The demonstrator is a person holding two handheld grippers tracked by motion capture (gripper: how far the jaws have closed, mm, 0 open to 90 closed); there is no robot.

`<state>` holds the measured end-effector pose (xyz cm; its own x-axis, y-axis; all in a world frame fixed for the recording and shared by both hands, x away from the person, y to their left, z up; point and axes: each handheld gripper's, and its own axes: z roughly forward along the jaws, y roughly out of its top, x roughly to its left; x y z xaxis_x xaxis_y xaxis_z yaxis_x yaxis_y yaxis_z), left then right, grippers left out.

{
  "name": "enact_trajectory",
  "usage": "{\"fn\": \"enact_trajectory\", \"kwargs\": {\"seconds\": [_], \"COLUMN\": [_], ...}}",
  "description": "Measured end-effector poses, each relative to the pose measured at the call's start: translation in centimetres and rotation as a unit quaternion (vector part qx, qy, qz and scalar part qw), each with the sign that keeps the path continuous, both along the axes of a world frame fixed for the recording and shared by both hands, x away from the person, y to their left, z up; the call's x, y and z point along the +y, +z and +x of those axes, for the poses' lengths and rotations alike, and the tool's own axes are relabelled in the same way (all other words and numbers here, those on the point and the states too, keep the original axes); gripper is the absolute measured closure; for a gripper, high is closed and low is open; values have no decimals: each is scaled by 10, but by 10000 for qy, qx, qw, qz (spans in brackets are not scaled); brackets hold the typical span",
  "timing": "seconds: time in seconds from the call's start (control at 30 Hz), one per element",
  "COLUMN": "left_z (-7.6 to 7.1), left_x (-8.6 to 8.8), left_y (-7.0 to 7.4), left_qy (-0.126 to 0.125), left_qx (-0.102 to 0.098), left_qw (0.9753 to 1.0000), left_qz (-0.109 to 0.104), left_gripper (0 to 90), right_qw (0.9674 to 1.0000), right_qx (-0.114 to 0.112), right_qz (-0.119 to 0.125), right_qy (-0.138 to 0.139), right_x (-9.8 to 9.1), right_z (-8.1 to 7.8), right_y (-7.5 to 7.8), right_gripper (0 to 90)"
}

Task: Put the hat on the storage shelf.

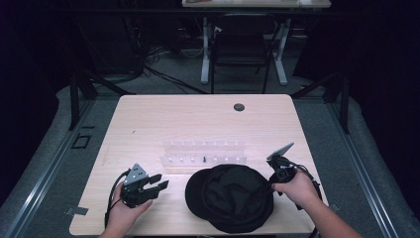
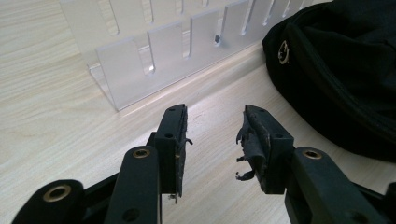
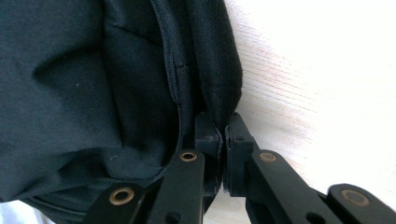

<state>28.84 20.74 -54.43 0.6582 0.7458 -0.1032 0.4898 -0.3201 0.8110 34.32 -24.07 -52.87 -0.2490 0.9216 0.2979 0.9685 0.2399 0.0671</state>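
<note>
Black cloth is pinched in your right gripper (image 3: 223, 140): its two jaws are squeezed together on the edge of the black cap (image 1: 233, 197), right at the rim of the fabric. The cap lies flat on the wooden table (image 1: 148, 124), just to the left of that gripper and touching it, with the clear plastic rack (image 1: 204, 154) just beyond it.

Watch out here. Your pinch is only on a thin bit of the rim (the jaws meet at the very edge), so if you pull hard or fast, I think the cloth could slip out and the cap would flop back down. If you lift from one side only, the cap may sag and fold up. It could also drag into the rack and knock it, since the rack stands close behind the cap.

Your right hand (image 1: 297, 191) sits low by the near right part of the table, with the gripper pointing in toward the cap's side. Your left hand (image 1: 124, 213) rests low near the table's front edge, and the left gripper (image 1: 159, 181) points across toward the cap. Its jaws stand apart with nothing between them, and the cap is a little way off to its right, not touching it.
</note>
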Motion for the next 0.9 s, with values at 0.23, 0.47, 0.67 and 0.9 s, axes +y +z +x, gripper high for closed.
{"fn": "enact_trajectory", "kwargs": {"seconds": [0.23, 0.47, 0.67, 0.9], "left_z": [0, 0, 0, 0], "left_x": [3, 6, 6, 7], "left_y": [0, -1, -1, -2], "left_qy": [50, 104, 100, 101], "left_qx": [5, 20, 27, 63], "left_qw": [10000, 9999, 9999, 9999], "left_qz": [0, 0, 16, 15], "left_gripper": [605, 605, 605, 605], "right_qw": [9991, 9968, 9932, 9944], "right_qx": [-27, 7, 14, -20], "right_qz": [374, 767, 1135, 1014], "right_qy": [-183, -229, -273, -309], "right_x": [-7, -14, -17, -13], "right_z": [-2, -7, -13, -15], "right_y": [9, 27, 50, 71], "right_gripper": [877, 878, 878, 878]}}
